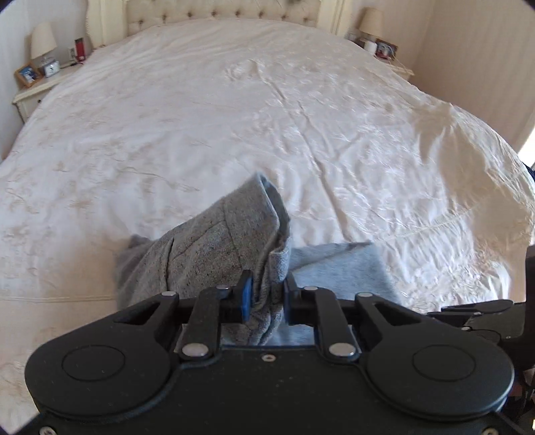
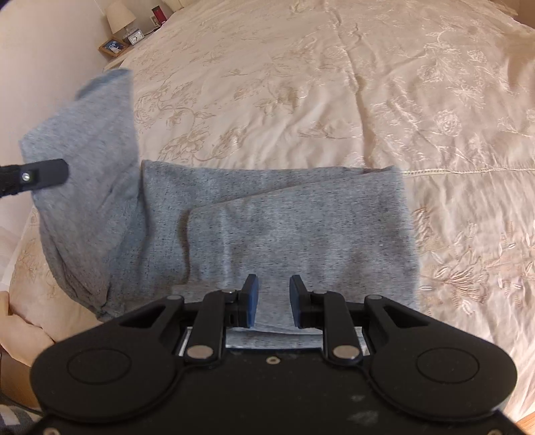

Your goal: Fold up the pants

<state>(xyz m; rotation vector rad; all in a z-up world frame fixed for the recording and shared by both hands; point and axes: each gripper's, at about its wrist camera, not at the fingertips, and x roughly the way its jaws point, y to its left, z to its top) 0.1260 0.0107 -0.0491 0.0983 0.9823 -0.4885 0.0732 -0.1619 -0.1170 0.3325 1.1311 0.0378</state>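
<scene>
Grey knit pants lie folded lengthwise on the bed, near its front edge. My left gripper is shut on a bunched end of the pants and holds it up off the cover. In the right wrist view this raised end stands up at the left, with one of the left gripper's fingers in front of it. My right gripper hovers over the flat part of the pants. Its blue pads stand a little apart with no fabric bunched between them.
The cream embroidered bedspread spreads far beyond the pants, up to a tufted headboard. Nightstands with lamps and small items flank the bed at the left and right. A wall runs close along the right side.
</scene>
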